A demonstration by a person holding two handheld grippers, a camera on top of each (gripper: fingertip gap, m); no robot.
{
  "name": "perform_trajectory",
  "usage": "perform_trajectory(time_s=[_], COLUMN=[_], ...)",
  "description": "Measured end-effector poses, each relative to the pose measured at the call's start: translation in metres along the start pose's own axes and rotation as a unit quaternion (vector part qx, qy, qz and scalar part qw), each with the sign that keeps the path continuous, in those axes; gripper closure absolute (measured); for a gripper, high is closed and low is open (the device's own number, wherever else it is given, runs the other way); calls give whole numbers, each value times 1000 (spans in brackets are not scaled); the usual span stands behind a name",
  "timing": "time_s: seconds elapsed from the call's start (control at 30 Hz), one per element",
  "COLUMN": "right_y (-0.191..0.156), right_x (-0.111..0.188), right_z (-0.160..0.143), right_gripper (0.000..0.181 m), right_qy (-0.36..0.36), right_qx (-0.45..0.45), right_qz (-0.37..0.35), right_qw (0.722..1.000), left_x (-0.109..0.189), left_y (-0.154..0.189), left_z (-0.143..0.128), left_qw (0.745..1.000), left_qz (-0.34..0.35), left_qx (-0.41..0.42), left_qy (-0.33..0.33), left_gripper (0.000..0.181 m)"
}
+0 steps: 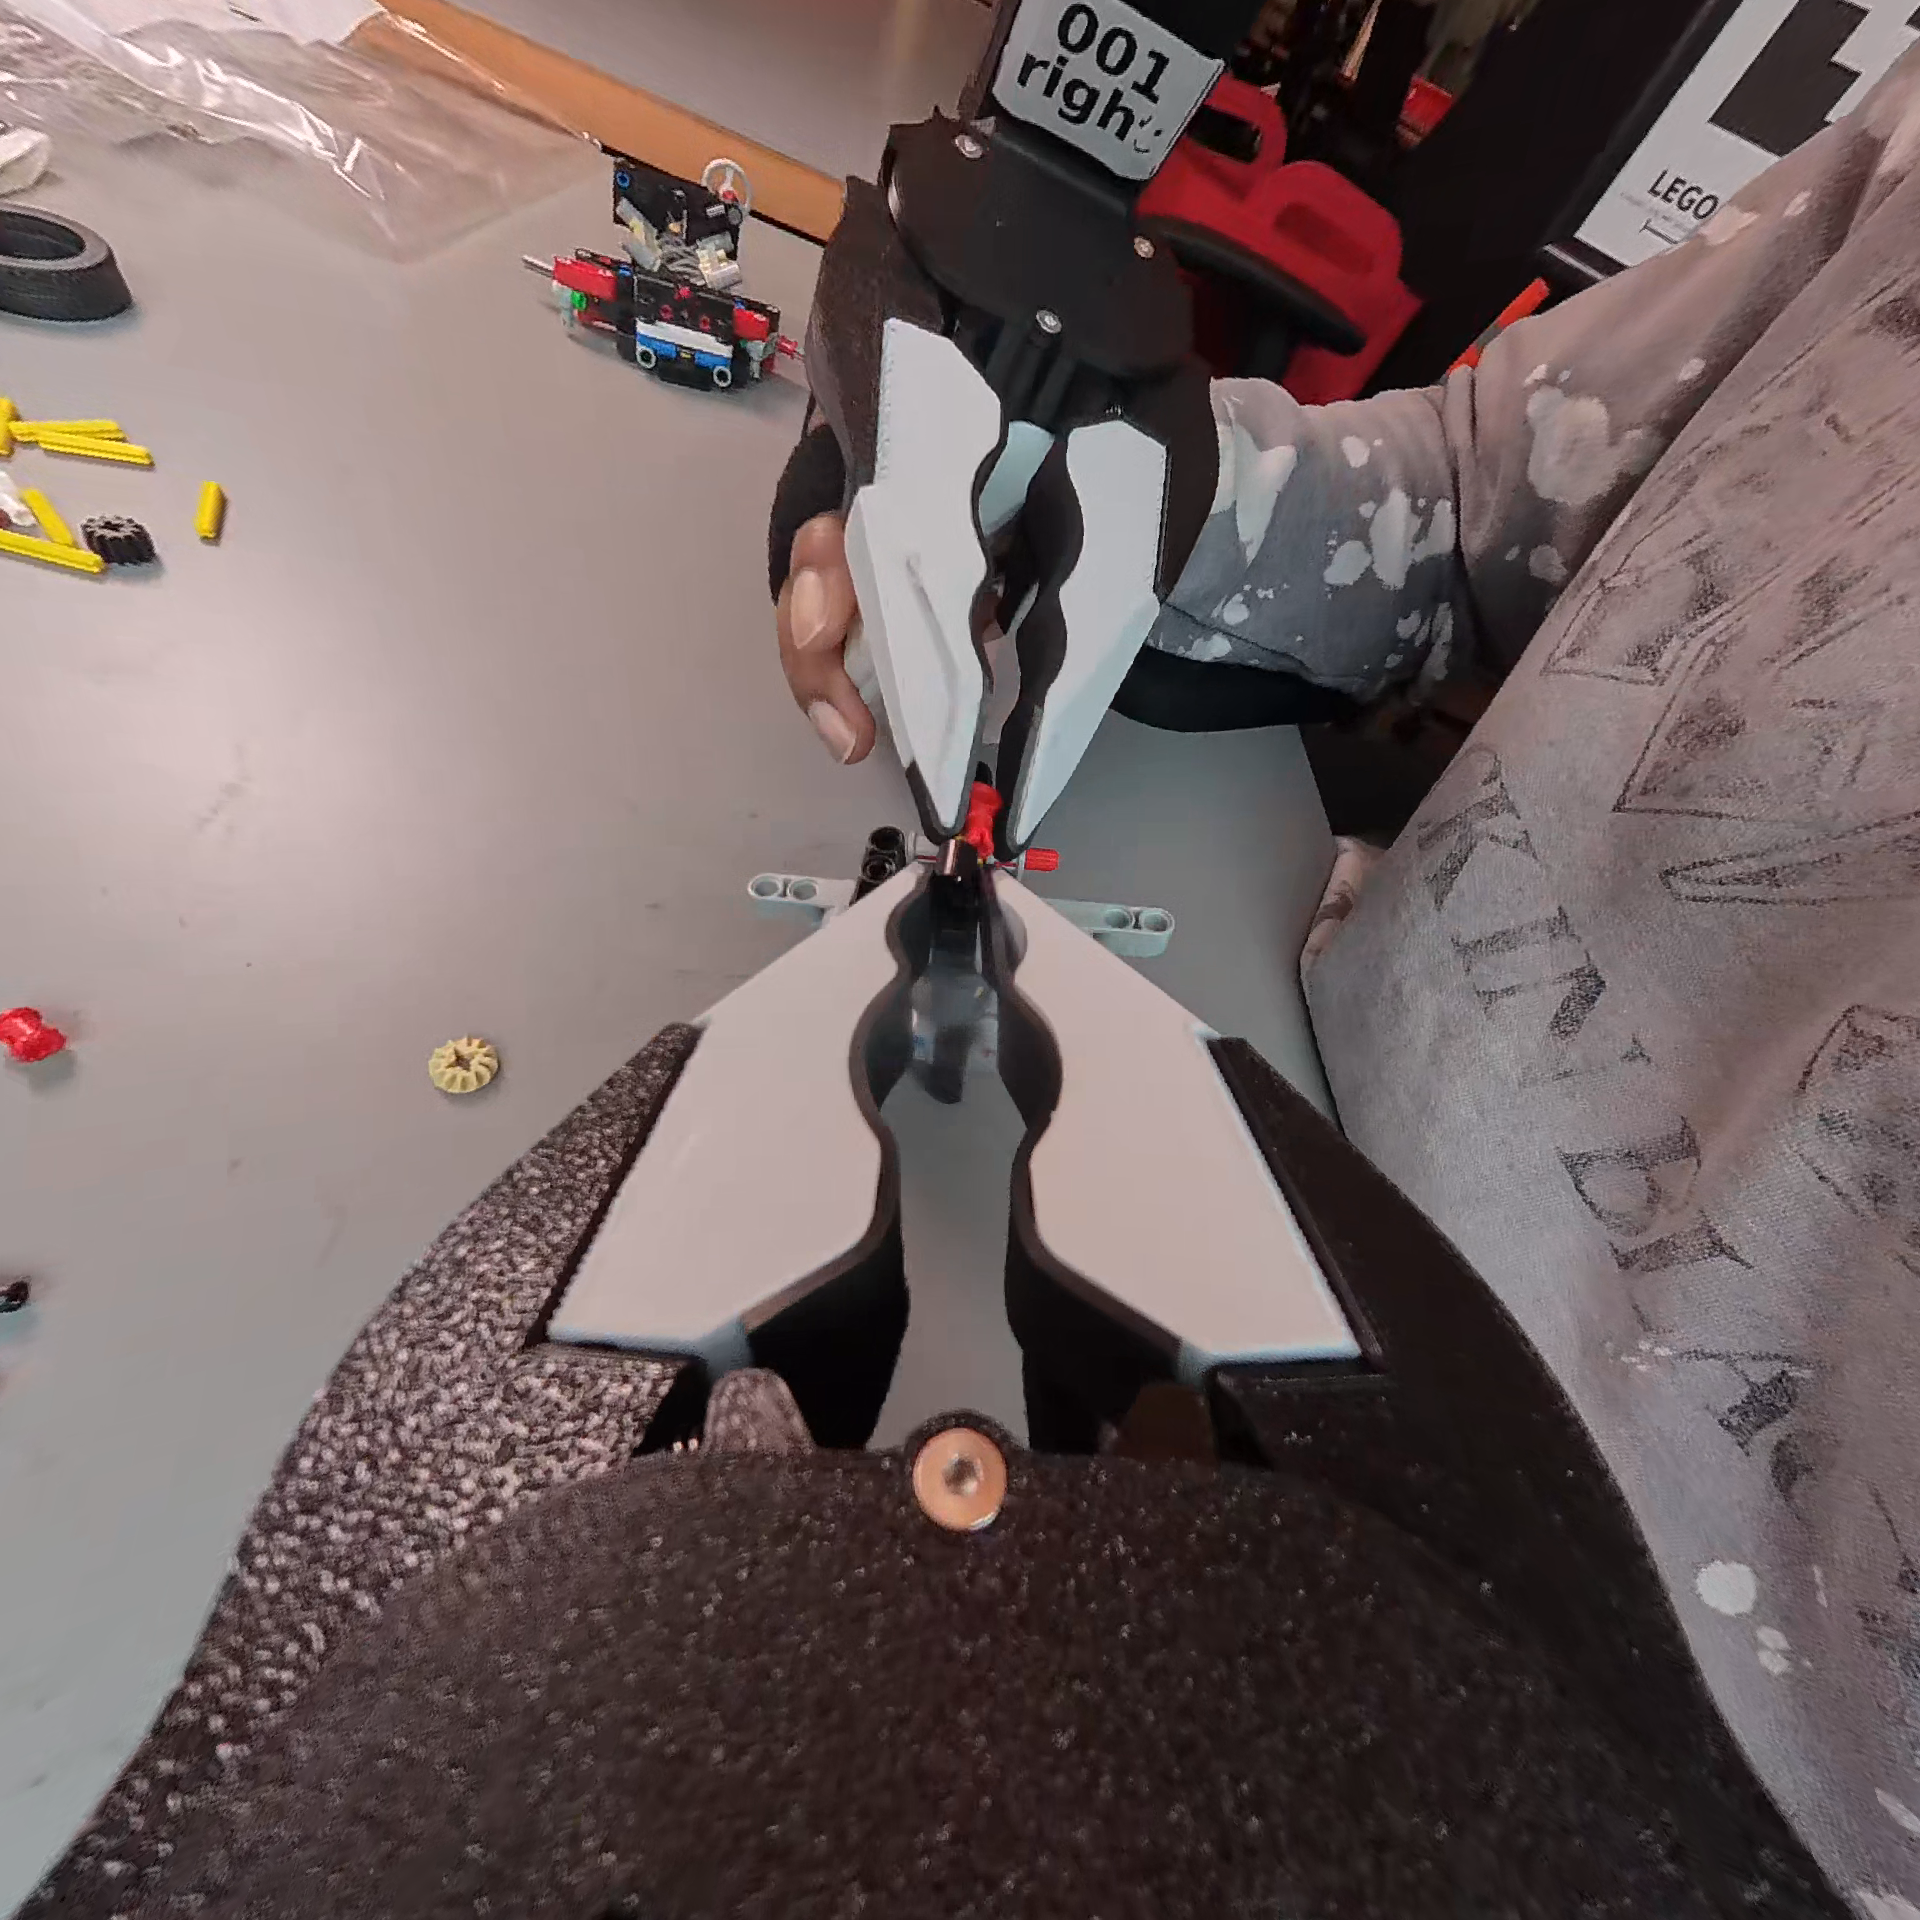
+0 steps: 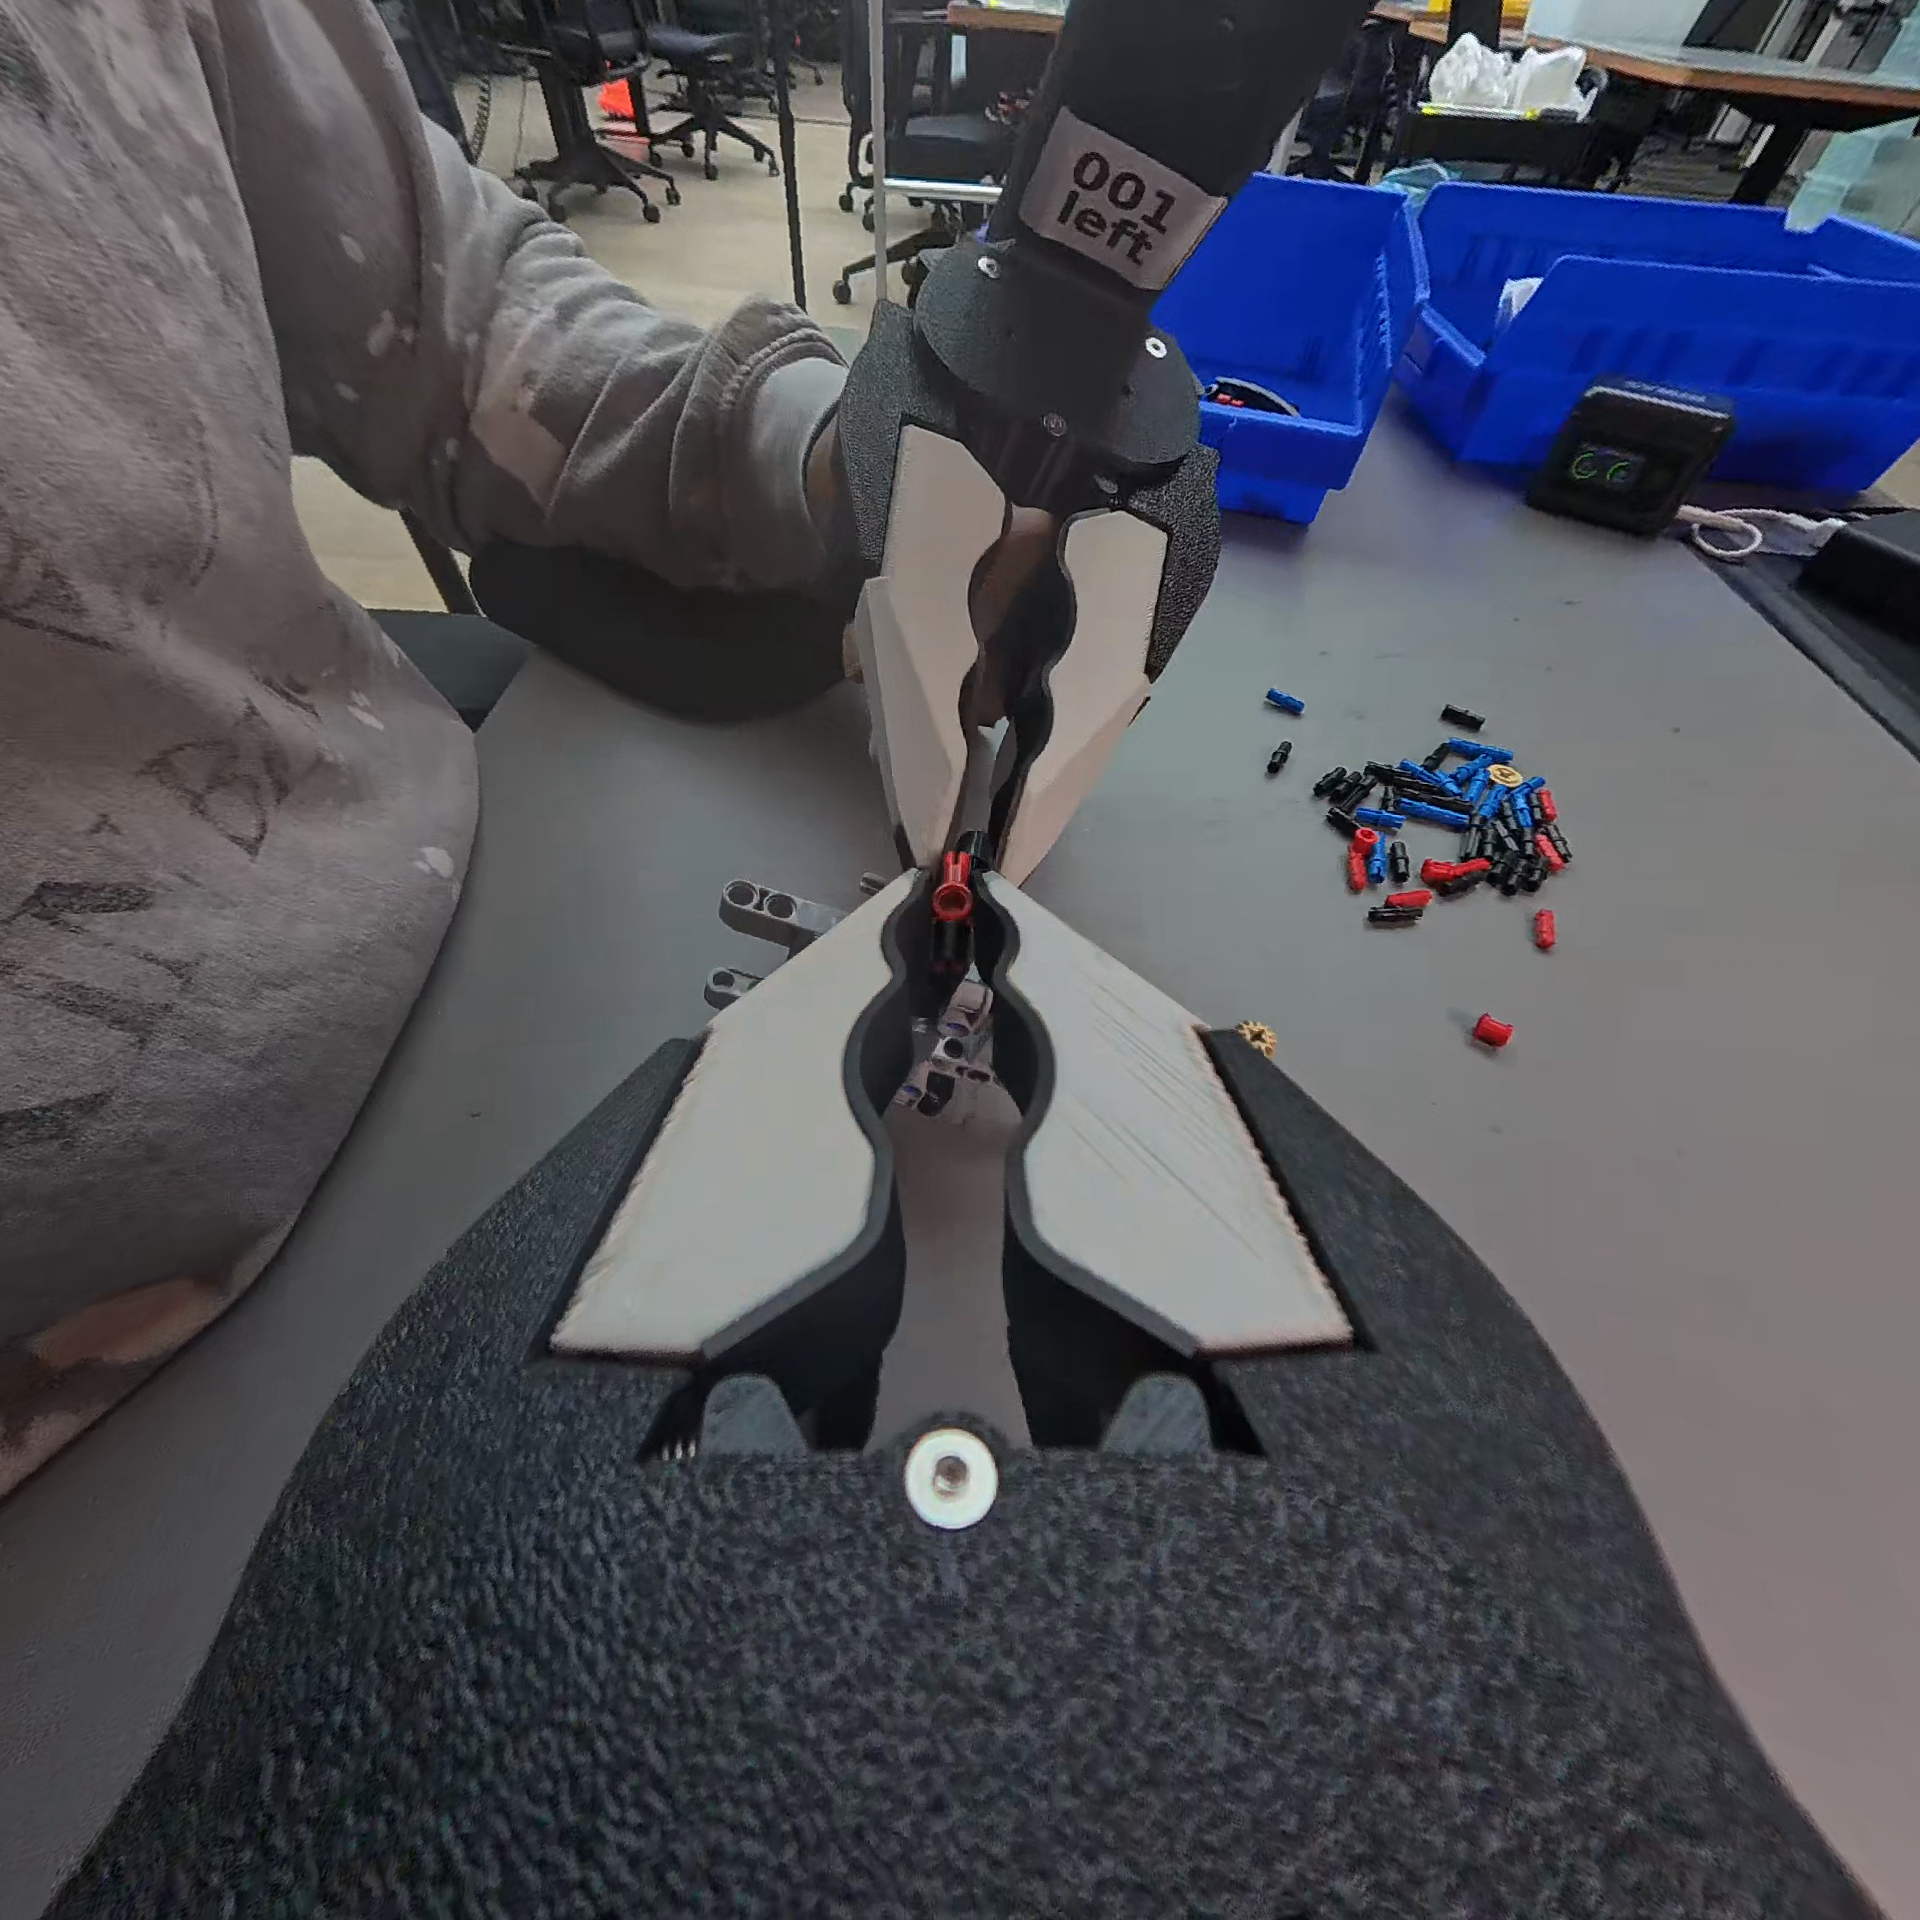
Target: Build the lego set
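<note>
My left gripper (image 1: 951, 883) is shut on a small grey and black lego assembly (image 1: 1127, 920), whose grey beams stick out on both sides just above the table. My right gripper (image 1: 971, 831) comes in from the far side, tip to tip with the left one, shut on a red pin (image 1: 982, 808) that touches the assembly. In the right wrist view my right gripper (image 2: 951, 883) holds the red pin (image 2: 951, 899) against the assembly (image 2: 774, 904), and the left gripper (image 2: 961, 857) meets it from above. The joint itself is hidden between the fingertips.
A part-built model (image 1: 675, 301), a black tyre (image 1: 52, 260), yellow axles (image 1: 73, 447), a black gear (image 1: 120, 540), a tan gear (image 1: 464, 1065) and a red piece (image 1: 31, 1034) lie to the left. A pile of pins (image 2: 1455, 821), blue bins (image 2: 1662, 343) and a black device (image 2: 1626, 457) are to the right. The tips of both grippers are at nearly the same place.
</note>
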State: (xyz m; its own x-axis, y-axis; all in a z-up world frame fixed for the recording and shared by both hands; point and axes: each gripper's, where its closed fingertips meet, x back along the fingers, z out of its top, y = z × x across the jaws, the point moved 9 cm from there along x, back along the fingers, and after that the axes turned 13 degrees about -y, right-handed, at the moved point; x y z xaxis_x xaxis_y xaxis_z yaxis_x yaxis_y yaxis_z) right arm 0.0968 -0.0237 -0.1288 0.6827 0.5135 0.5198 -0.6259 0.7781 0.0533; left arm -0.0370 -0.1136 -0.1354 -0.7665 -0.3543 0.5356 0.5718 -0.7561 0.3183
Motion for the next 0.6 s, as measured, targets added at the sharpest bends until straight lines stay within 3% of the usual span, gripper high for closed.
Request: perform_trajectory(time_s=[0.37, 0.6], right_y=[-17, -16], right_x=[-1, 9], right_z=[3, 7], right_gripper=[178, 179], right_qy=[-51, 46], right_qx=[81, 14], right_qz=[-8, 73], right_qw=[995, 996], left_x=[-20, -19], left_y=[0, 0], left_z=[-3, 6], left_qw=[991, 977], left_qz=[-99, -190], left_qx=[76, 90], left_qy=[-54, -16], left_gripper=[174, 175])
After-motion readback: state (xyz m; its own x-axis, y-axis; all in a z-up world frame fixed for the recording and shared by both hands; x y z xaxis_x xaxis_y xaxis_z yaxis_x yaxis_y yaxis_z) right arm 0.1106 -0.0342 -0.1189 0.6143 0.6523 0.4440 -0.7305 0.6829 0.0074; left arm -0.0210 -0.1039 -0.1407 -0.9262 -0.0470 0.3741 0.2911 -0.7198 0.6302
